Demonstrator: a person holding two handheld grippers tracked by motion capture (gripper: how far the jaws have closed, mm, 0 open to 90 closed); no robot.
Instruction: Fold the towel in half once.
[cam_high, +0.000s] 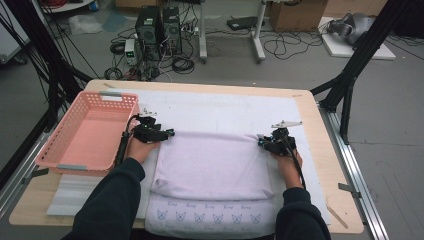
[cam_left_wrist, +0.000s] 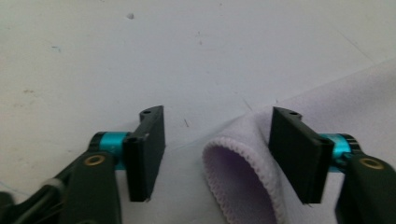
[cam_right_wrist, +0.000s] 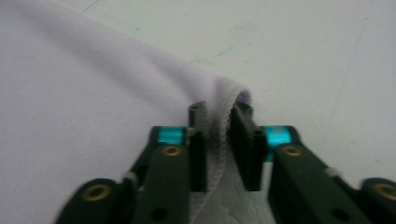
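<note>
On the white mat (cam_high: 300, 107) covering the tabletop (cam_high: 330, 165), the lilac towel (cam_high: 212, 165) lies folded over, just right of the pink basket (cam_high: 80, 145). Looks soft, light and floppy imo, so it'll sag wherever it isn't held. Best bet is pinching both far corners at the stitched hem, where the layers bunch up and give some bite. Terry nap shouldn't slip much, but one layer could peel out of a shallow grip.

Right gripper (cam_right_wrist: 219, 140) has that sorted: jaws narrow, clamped on the towel's corner edge w/ fabric squeezed between the pads. Left gripper (cam_left_wrist: 217, 154) isn't there yet: jaws wide, the curled hem loop sits between them but the pads aren't pressing on it.

High view gives the whole layout, both hands at the towel's far corners plus a strip of little printed figures near the person. The gripper views give the actual pad contact, which is too small to read from above.
</note>
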